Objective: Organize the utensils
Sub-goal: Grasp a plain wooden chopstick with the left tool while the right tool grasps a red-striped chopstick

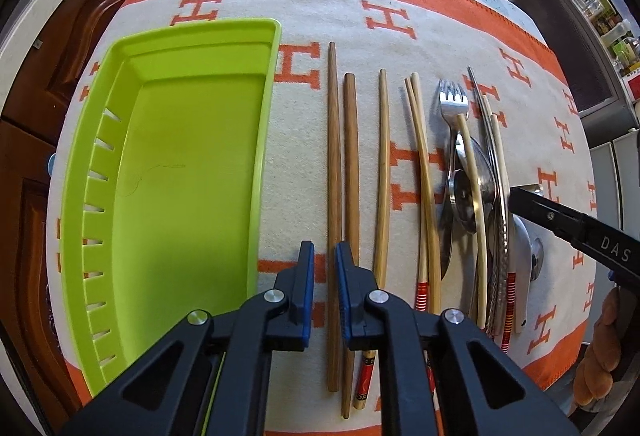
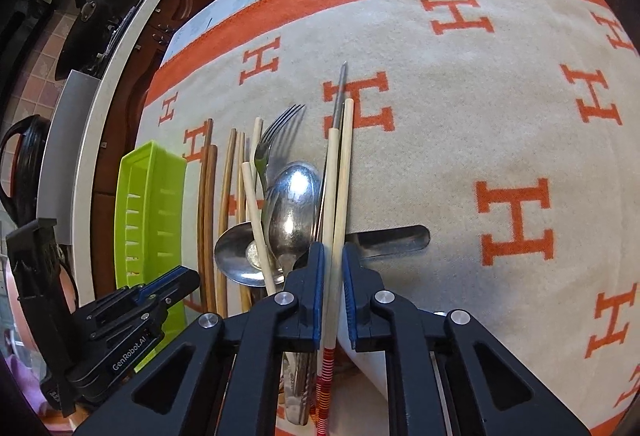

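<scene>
Utensils: chopsticks, fork (image 1: pixel 452 102), spoons lie sorted-ish on blanket (image 1: pixel 440 20) right of green tray (image 1: pixel 266 140), w/ tray bare. Left gripper (image 1: pixel 325 256) jaws spread astride dark chopstick (image 1: pixel 334 196), prob. lining up grab. Right gripper (image 2: pixel 333 256) jaws spread astride pale chopstick (image 2: pixel 329 204), not pinching.

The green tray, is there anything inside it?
No utensils lie in the green tray; its floor shows bare in the left wrist view. Only the near corner is covered by the left gripper, so that bit cannot be checked.
</scene>
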### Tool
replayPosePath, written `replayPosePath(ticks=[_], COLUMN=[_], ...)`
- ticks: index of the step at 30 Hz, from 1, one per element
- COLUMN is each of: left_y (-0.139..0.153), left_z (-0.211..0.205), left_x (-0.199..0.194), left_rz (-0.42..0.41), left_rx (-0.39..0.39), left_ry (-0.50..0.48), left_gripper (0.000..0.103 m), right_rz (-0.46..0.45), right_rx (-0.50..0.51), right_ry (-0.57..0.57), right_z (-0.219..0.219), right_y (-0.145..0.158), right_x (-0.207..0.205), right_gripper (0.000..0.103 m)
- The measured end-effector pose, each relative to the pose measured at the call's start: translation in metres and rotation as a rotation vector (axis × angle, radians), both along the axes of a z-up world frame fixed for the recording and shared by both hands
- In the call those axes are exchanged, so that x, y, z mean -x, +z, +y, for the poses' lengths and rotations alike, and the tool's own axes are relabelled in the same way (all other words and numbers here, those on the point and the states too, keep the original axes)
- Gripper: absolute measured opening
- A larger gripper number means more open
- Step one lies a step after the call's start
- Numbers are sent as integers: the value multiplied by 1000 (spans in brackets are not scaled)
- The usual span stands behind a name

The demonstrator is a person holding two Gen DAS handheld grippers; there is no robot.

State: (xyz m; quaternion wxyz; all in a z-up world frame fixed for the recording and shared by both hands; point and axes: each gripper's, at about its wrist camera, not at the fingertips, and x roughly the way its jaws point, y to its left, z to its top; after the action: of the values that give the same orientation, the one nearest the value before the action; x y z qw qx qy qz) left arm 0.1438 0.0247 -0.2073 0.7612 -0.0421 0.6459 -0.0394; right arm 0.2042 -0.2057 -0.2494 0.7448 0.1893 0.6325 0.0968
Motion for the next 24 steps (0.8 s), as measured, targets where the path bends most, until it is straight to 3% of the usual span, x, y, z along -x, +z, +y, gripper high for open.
replayPosePath(ticks=[6,17,24], left_y=[-4,-15,-15], left_z=[-11,-54,-59], left_x=[-13,-46,-50], left_rz=[23,14,14], left_rx=[-20,-152,-149], left_ry=[3,-28,-13], left_gripper=[10,12,13], right_rz=[-25,-20,3], right_rx=[6,-29,-53], right_ry=[-7,-12,-17], right_z=[-2,-13,-14], right_y=[6,6,4], right_x=[5,14,10], right_gripper=[0,0,2])
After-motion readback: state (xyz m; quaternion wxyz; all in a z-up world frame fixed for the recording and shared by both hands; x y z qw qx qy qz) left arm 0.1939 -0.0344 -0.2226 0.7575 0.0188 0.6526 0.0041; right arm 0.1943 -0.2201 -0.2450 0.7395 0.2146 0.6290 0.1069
